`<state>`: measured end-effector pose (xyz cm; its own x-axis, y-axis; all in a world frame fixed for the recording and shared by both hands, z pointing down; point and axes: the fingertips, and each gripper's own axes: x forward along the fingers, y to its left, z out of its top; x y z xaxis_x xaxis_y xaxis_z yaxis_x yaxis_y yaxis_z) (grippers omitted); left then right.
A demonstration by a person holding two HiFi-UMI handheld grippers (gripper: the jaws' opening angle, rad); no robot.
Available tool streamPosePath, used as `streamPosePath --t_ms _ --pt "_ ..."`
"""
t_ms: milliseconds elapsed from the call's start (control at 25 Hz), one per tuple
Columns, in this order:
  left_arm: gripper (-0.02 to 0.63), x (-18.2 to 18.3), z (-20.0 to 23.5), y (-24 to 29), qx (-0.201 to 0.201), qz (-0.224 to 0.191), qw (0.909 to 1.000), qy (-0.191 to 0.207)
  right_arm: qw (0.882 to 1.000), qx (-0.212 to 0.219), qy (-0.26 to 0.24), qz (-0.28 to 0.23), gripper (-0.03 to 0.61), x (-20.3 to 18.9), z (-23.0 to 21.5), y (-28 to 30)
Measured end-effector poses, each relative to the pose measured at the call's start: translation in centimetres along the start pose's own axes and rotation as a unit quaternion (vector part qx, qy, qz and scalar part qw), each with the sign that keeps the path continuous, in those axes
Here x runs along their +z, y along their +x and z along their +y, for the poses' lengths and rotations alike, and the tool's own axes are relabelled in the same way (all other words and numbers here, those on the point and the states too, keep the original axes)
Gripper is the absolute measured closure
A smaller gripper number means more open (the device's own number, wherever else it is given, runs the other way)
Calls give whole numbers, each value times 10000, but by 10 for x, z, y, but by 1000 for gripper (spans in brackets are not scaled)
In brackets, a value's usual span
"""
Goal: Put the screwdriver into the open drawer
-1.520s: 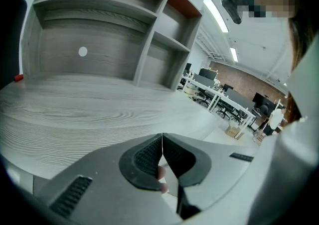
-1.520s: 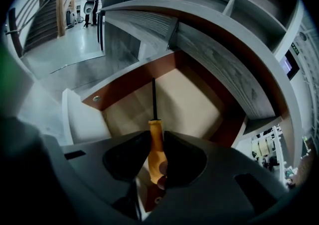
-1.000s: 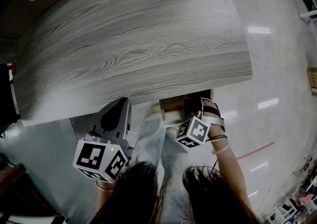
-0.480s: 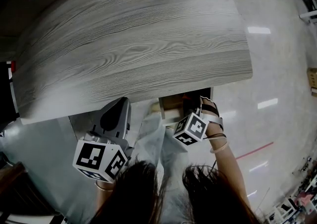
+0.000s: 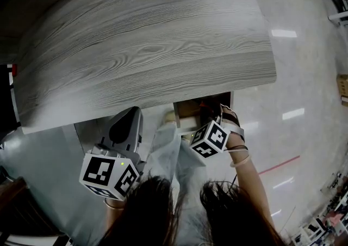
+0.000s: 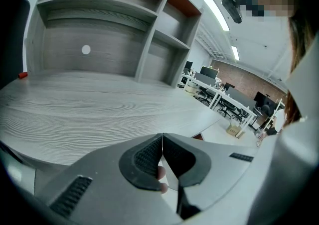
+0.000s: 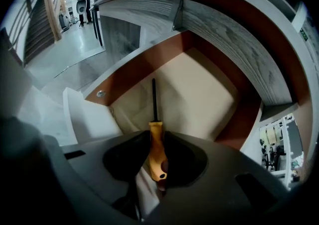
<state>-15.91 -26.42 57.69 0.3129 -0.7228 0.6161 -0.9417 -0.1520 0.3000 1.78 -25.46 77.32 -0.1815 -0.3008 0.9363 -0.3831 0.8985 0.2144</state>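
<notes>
Dim, fisheye-warped, dark vignetted corners

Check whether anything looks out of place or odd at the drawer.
Nothing stands out. The right hand-held gripper holds the screwdriver by its yellow handle, shaft pointing into the open drawer. The left hand-held gripper is shut and empty.

Wide grey wood-grain desk top (image 5: 152, 49). At its back edge, open grey shelf unit (image 6: 114, 25), red-brown inside the top compartments. Right of the desk, pale glossy floor (image 5: 310, 76) with bright lamp reflections (image 5: 284, 33) and a thin red line (image 5: 280, 166). Overhead, long ceiling strip lights (image 6: 217, 12). Far off, rows of white office tables (image 6: 222, 98) with dark monitors (image 6: 261, 100) before a brick-red wall (image 6: 249, 75).
</notes>
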Motion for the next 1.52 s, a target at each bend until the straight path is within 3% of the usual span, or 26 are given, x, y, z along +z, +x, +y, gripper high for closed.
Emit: streamPosePath --t_ms 960,1520 --pt "597 -25 -32 -33 42 -123 9999 24 9964 -114 692 -482 477 -12 1 -49" --pt "597 -21 -86 -68 -30 -245 9996 127 9819 -540 1372 -1186 512 -10 1 -128"
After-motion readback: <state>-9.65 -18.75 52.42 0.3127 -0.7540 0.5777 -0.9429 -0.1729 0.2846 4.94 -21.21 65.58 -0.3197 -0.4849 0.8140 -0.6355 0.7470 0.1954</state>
